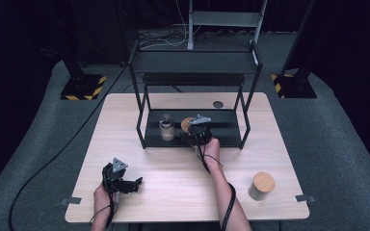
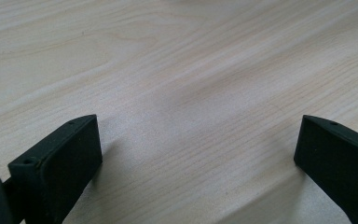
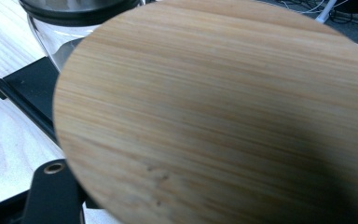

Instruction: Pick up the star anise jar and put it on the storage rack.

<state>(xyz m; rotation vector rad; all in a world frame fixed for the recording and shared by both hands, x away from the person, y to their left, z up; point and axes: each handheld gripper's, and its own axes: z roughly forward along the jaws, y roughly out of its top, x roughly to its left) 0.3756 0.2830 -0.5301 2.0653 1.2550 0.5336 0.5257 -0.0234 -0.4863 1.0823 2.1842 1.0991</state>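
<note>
At the rack's lower shelf (image 1: pixel 221 126), a wooden-lidded jar (image 3: pixel 223 112) appears to be held in the right gripper (image 1: pixel 197 134), though its jaw gap cannot be told. Just beside it stands a glass jar (image 1: pixel 167 129), which could be knocked. The left gripper (image 1: pixel 134 183) is rested on the worktop (image 2: pixel 191 70), jaws wide apart and empty

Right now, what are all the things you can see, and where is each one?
Table: one, light wood, centre of the grey floor.
Shelf rack: one, black metal, at the table's far middle.
Glass jar: one, clear with a dark top, on the rack's bottom shelf, left.
Wooden-lidded jar: one, tan lid, bottom shelf, at the right hand-held gripper.
Wooden-lidded canister: one, grey with tan lid, table's near right.
Left hand-held gripper: black, open, low over the table's near left.
Right hand-held gripper: black, at the bottom shelf; jaws hidden.
</note>
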